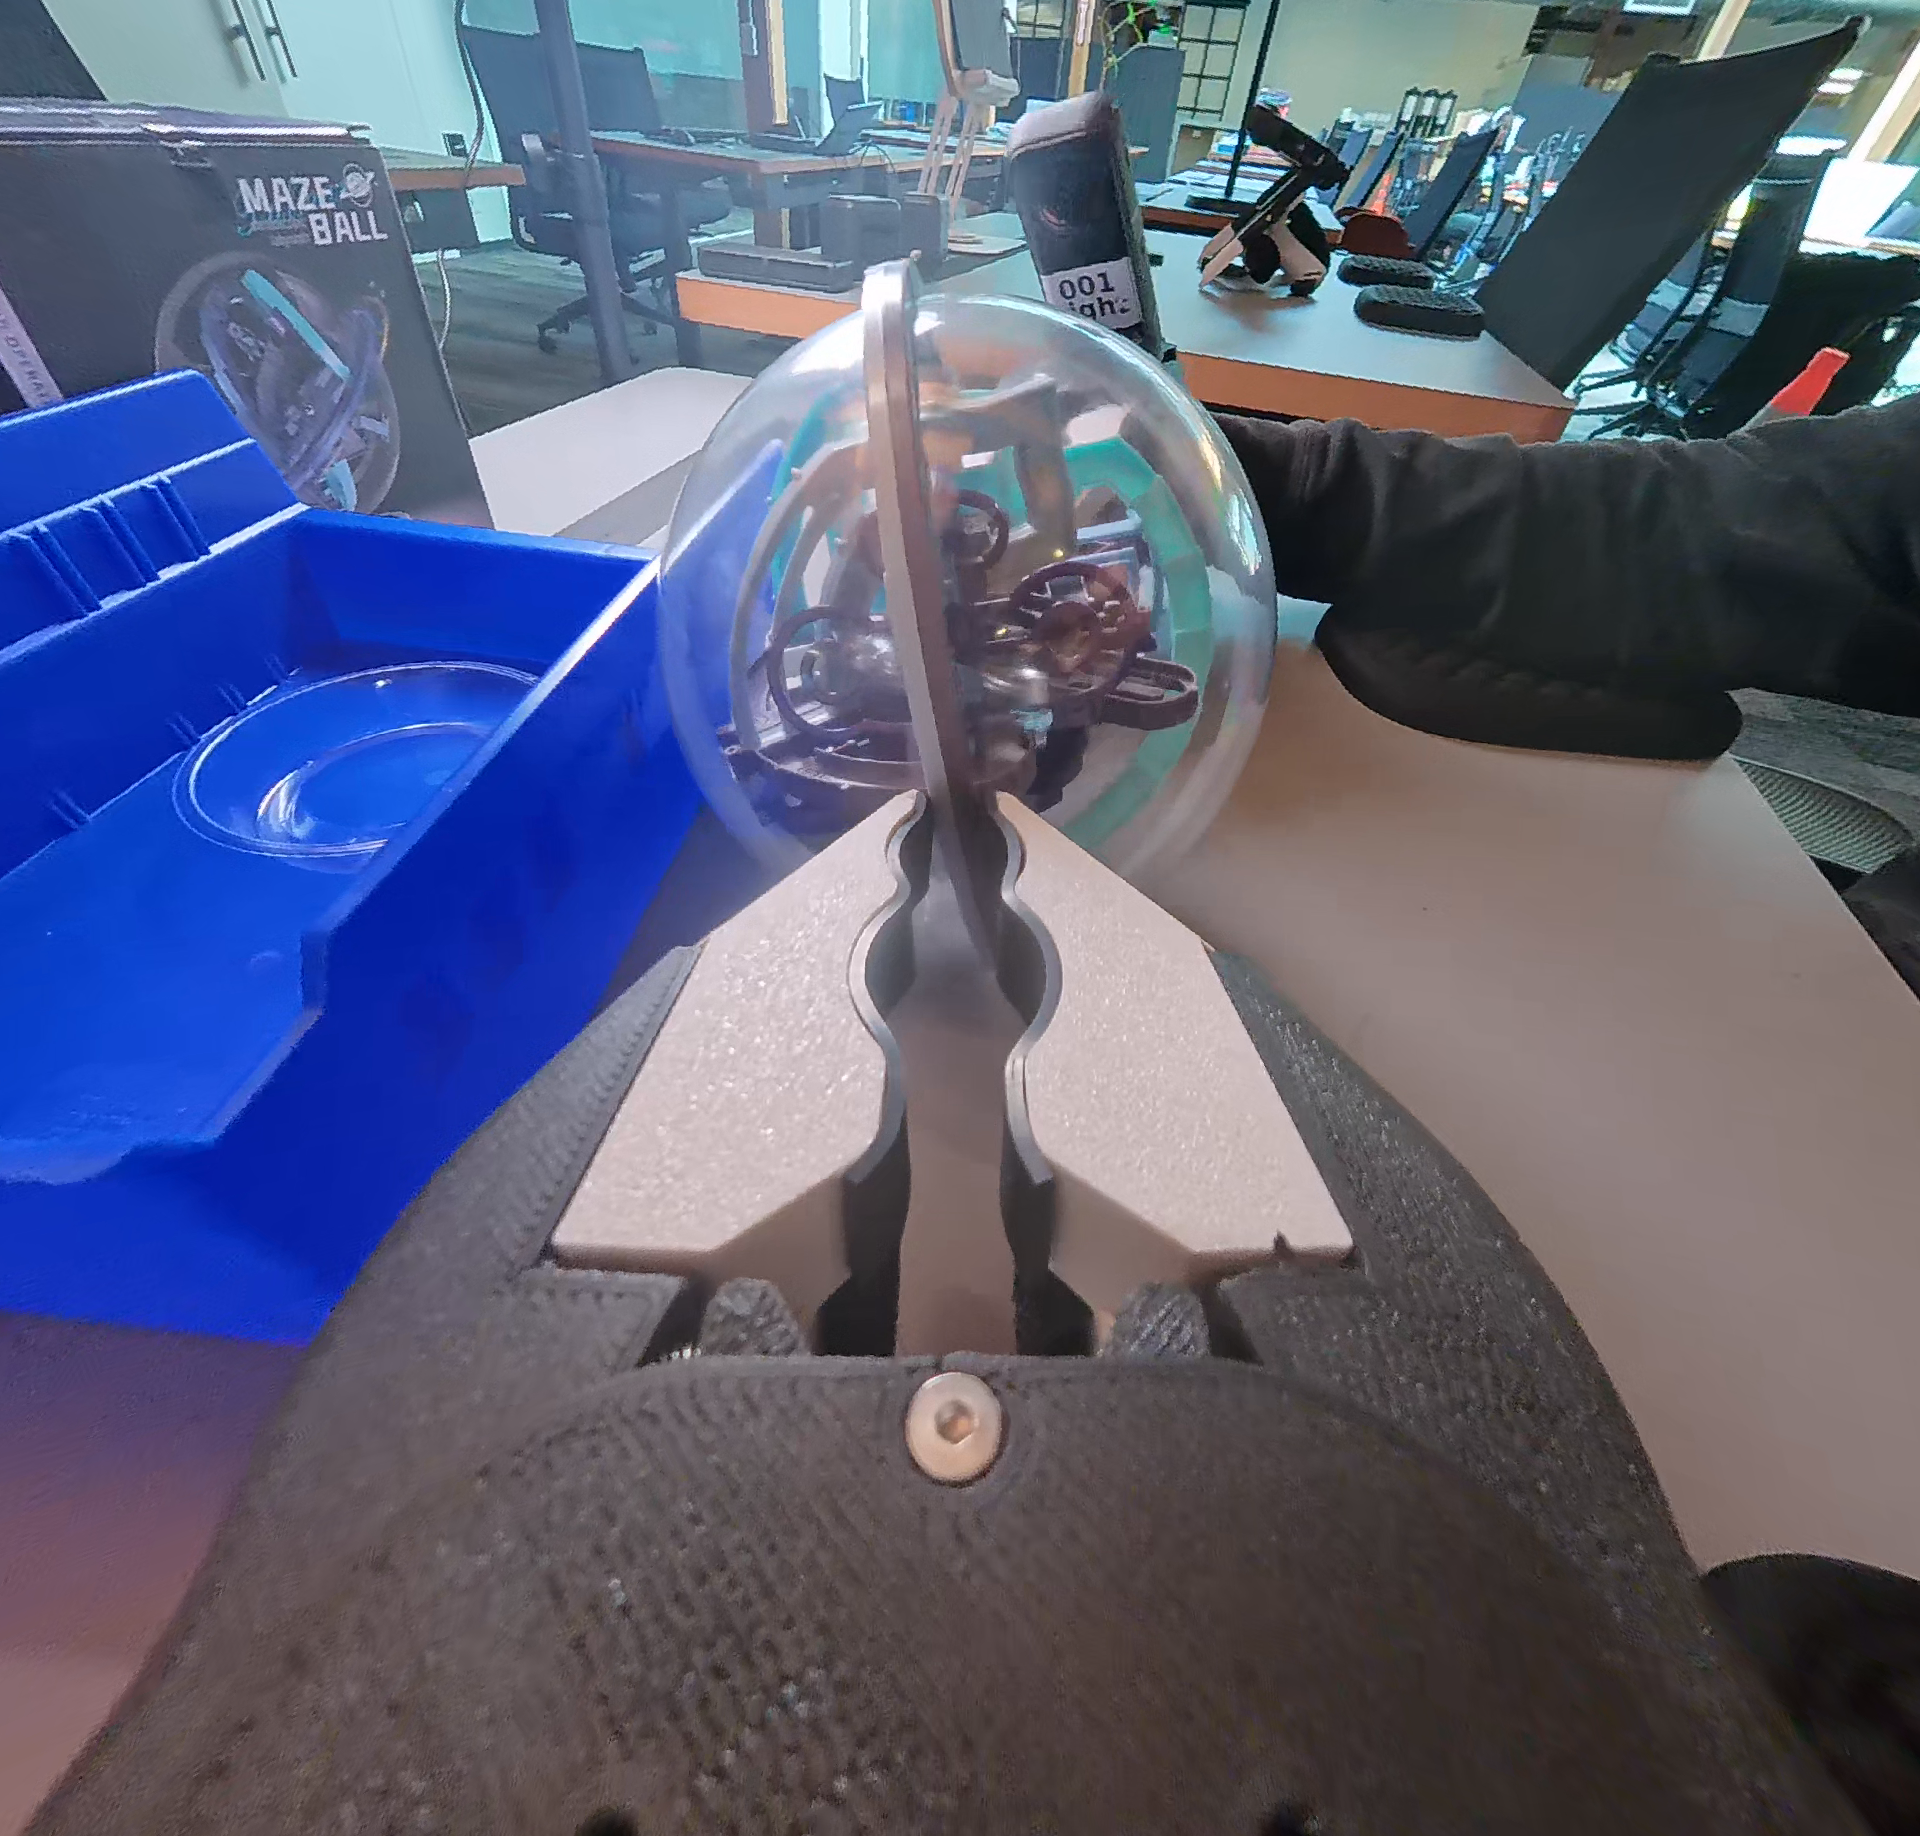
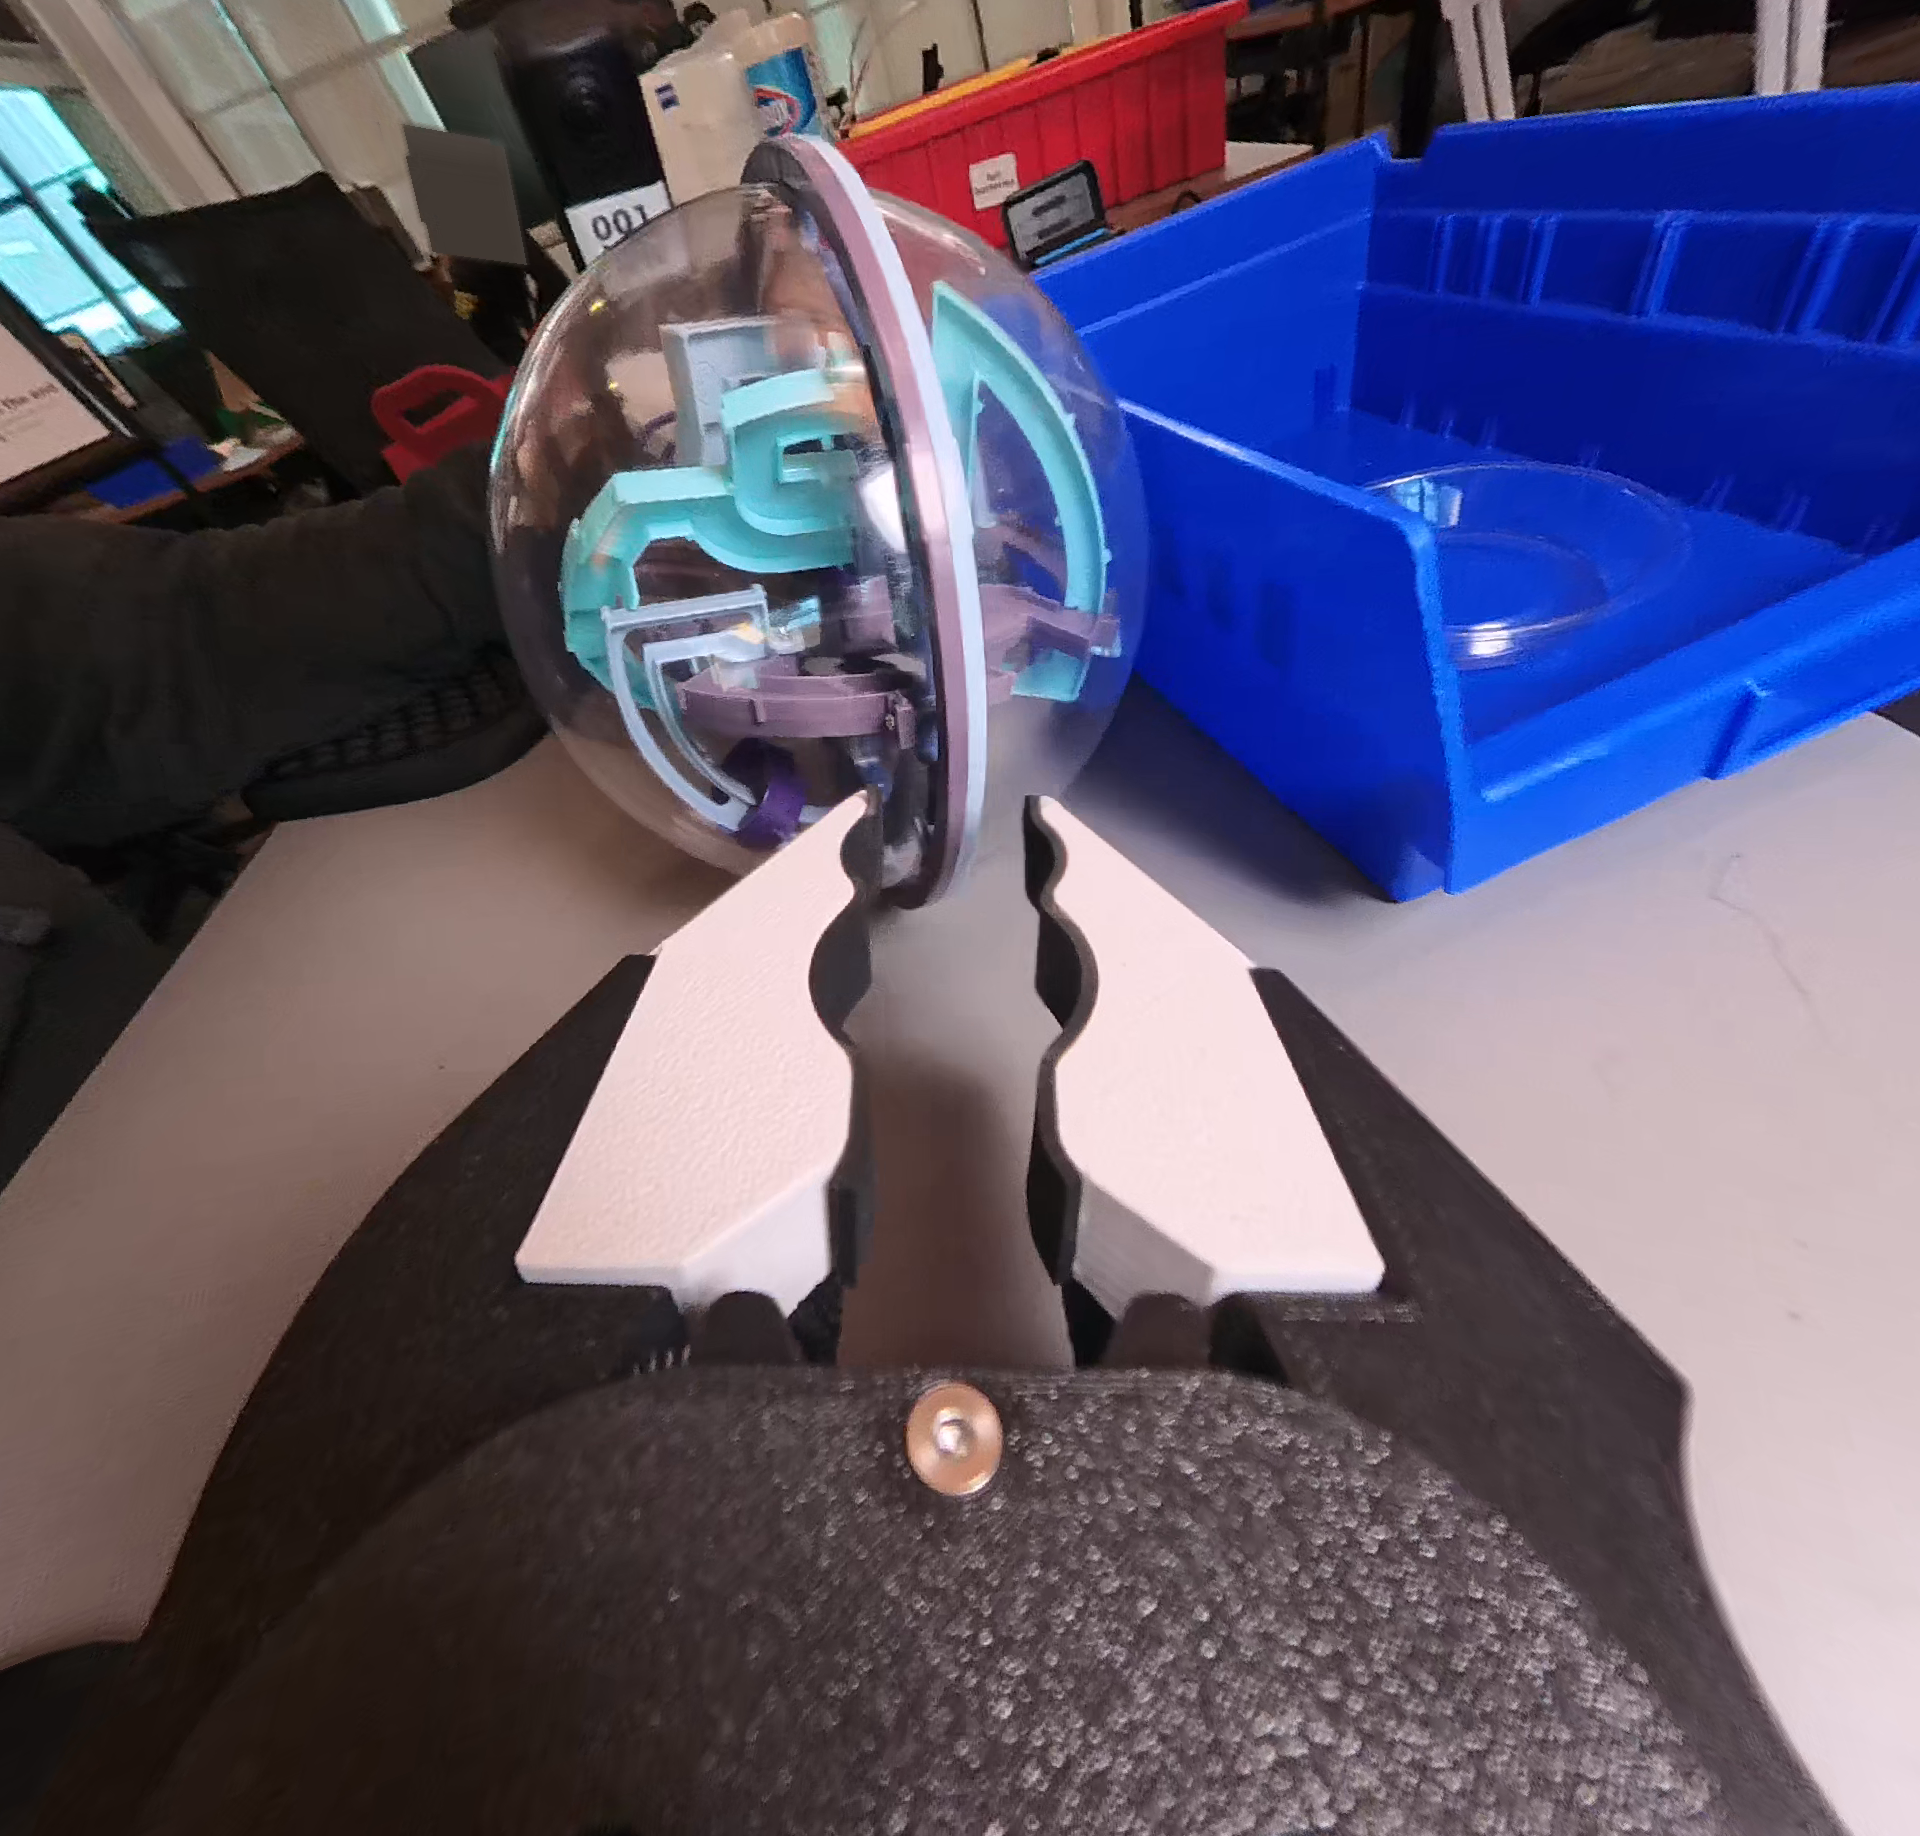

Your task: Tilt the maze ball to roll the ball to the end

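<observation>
The maze ball (image 1: 1091, 581) is a clear sphere with teal, grey and purple tracks and a grey rim (image 1: 902, 539) around its middle. My left gripper (image 1: 961, 810) is shut on the rim's lower edge and holds the ball upright just above the table. In the right wrist view the ball (image 2: 727, 539) stands right in front of my right gripper (image 2: 945, 810). Its fingers are open around the rim (image 2: 951, 643). The left fingertip (image 2: 831, 820) is at the sphere, and there is a gap between the rim and the right fingertip. I cannot make out the small ball inside.
A blue bin (image 1: 312, 955) holding a clear dome stand (image 1: 353, 747) sits beside the ball; it also shows in the right wrist view (image 2: 1299, 643). The maze ball's box (image 1: 260, 311) stands behind it. A person's dark sleeve (image 1: 1558, 560) reaches in over the pale table (image 1: 1455, 1059).
</observation>
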A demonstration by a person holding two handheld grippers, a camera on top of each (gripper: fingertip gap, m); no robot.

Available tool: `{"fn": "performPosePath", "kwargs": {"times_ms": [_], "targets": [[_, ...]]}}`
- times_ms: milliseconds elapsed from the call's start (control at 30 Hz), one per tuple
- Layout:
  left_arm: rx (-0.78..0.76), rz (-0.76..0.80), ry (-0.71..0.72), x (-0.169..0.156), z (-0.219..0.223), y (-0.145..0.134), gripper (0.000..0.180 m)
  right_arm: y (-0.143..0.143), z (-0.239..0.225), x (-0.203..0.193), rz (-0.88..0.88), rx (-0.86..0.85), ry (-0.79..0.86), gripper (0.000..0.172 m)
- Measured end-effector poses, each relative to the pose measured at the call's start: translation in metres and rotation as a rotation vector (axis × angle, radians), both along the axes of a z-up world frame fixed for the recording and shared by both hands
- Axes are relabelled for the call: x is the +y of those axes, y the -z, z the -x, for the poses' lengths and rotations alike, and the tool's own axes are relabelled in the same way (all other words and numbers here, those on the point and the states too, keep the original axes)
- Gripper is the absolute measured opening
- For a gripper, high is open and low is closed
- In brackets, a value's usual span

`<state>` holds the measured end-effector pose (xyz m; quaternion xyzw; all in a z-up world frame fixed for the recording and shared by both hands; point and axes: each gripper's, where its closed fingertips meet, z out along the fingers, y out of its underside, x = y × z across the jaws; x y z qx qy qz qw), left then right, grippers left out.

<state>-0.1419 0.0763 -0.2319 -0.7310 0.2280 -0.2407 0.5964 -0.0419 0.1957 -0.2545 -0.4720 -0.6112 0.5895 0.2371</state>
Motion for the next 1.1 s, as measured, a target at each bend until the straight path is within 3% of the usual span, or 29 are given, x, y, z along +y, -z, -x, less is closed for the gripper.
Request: {"fn": "performPosePath", "kwargs": {"times_ms": [100,267,500,633,700,733,800,900,1100], "targets": [[0.007,0.004,0.003,0.001,-0.002,0.002,0.007,-0.001,0.003,0.001,0.012,0.003,-0.013,0.030],[0.001,0.005,-0.005,0.002,0.001,0.004,0.008,-0.004,0.009,0.000,0.053,0.010,-0.067,0.007],[-0.013,0.038,0.008,-0.001,0.001,0.010,0.009,-0.009,0.004,-0.007,0.073,0.037,-0.117,0.005],[-0.008,0.107,0.040,-0.003,-0.006,0.021,0.028,-0.018,0.002,-0.008,0.006,0.086,-0.098,0.005],[0.013,0.117,0.036,-0.002,-0.006,0.025,0.023,-0.020,-0.001,-0.010,-0.033,0.098,-0.091,0.005],[0.030,0.123,0.029,-0.001,-0.005,0.027,0.011,-0.022,-0.003,-0.011,-0.042,0.103,-0.091,0.005],[0.038,0.117,0.040,-0.001,-0.007,0.027,0.009,-0.025,-0.005,-0.012,-0.059,0.116,-0.085,0.005],[0.095,0.072,0.010,0.002,-0.006,0.020,0.007,-0.036,-0.007,-0.012,-0.100,0.155,-0.068,0.005],[0.107,-0.110,-0.035,0.005,-0.008,-0.017,0.006,-0.079,-0.012,-0.015,-0.167,0.283,-0.037,0.006]]}}
